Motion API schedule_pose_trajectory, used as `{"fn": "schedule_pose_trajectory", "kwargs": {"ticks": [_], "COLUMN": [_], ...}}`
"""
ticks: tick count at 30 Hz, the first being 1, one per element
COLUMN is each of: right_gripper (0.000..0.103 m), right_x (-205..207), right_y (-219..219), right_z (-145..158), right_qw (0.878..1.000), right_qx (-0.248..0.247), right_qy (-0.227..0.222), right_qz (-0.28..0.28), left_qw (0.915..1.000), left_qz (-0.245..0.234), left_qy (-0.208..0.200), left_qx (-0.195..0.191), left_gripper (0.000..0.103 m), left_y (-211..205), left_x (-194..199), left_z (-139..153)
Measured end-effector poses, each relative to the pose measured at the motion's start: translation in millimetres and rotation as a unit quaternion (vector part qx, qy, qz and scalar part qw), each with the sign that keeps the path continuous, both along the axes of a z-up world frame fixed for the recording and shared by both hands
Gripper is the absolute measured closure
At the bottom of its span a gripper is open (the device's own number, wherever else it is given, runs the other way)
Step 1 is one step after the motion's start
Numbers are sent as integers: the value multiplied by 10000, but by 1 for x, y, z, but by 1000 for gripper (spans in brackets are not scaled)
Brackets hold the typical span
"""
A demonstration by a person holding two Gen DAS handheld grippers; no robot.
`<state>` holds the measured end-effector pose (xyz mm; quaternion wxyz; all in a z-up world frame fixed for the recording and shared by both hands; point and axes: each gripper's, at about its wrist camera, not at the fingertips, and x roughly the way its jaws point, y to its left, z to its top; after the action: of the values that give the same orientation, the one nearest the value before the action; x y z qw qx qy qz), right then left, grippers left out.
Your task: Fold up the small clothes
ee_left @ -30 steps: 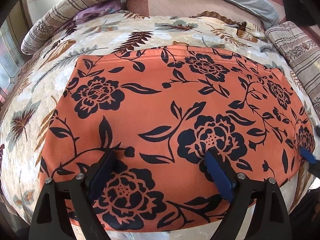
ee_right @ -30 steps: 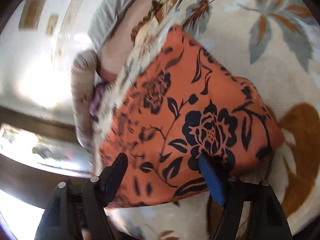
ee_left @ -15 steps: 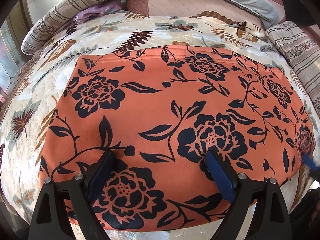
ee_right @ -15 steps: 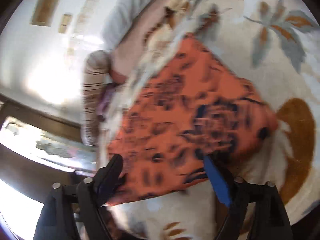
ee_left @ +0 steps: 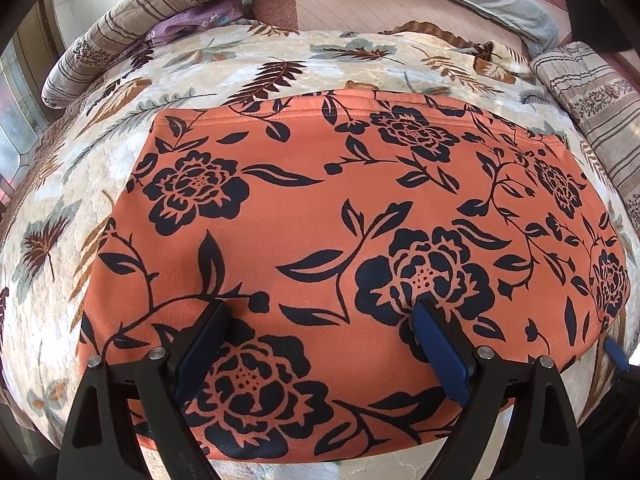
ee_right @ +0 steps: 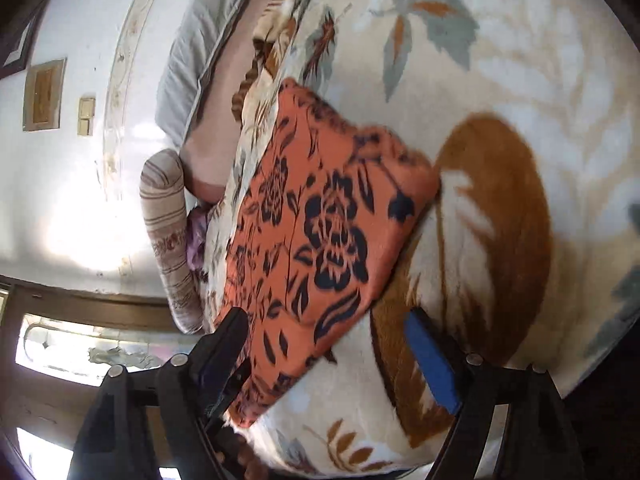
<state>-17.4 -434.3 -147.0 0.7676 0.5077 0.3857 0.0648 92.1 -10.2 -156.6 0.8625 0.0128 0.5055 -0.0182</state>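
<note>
Bedroom — floral blanket (ee_left: 360,52), striped pillows (ee_left: 600,120)

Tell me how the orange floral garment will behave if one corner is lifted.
The orange floral garment lies flat, following the curve of the leaf-print blanket, so it is probably floppy and would drape. It looks thin, so likely light. Its smooth face may slip between the tongs.

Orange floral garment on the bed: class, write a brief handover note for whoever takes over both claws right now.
Left claw: open, fingers resting on the near part of the orange floral garment, gripping nothing.
Right claw: open, at the garment's right end, one finger against the cloth, the other over the leaf-print blanket; nothing gripped.
Garment: lies flat and smooth on the blanket, hem edge on the far side.
Done: spread out, apparently already doubled over.
Left: grip an end, fold across, tidy.
</note>
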Motion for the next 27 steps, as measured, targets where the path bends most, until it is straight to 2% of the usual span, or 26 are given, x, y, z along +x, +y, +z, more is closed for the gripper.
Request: {"fn": "schedule_pose_trajectory", "kwargs": {"ticks": [4, 8, 12, 14, 16, 19, 21, 23, 26, 27], "right_gripper": [20, 20, 20, 20, 20, 20, 20, 19, 19, 19], "right_x": [10, 20, 33, 39, 39, 40, 40, 41, 41, 41], "right_y": [-12, -8, -2, -1, -2, 1, 4, 7, 8, 7], "right_z": [-2, 1, 3, 5, 4, 3, 4, 6, 6, 6], "right_qw": [9991, 9988, 9988, 9989, 9990, 9989, 9985, 9980, 9978, 9979], "right_qx": [154, -7, -89, -143, -196, -324, -455, -568, -583, -562], "right_qy": [120, 98, 74, 27, -10, -105, -141, -162, -195, -203], "right_qz": [-369, -477, -468, -444, -404, -309, -267, -235, -231, -234], "left_qw": [9999, 9995, 9999, 9996, 9985, 9953, 9903, 9856, 9831, 9825], "left_qz": [100, 56, -70, -69, 20, 511, 988, 1244, 1331, 1244], "left_qy": [-21, -174, -123, -191, -396, -602, -470, -269, -8, 49], "left_qx": [-73, -247, 37, -179, -372, -567, -858, -1112, -1258, -1386], "left_gripper": [11, 11, 10, 10, 10, 10, 11, 11, 26, 28], "left_y": [2, -2, -11, -4, 14, 66, 112, 144, 164, 165], "left_x": [-3, -7, -5, -9, -19, -43, -57, -65, -71, -73], "left_z": [8, 12, 3, 17, 35, 54, 54, 48, 38, 35]}}
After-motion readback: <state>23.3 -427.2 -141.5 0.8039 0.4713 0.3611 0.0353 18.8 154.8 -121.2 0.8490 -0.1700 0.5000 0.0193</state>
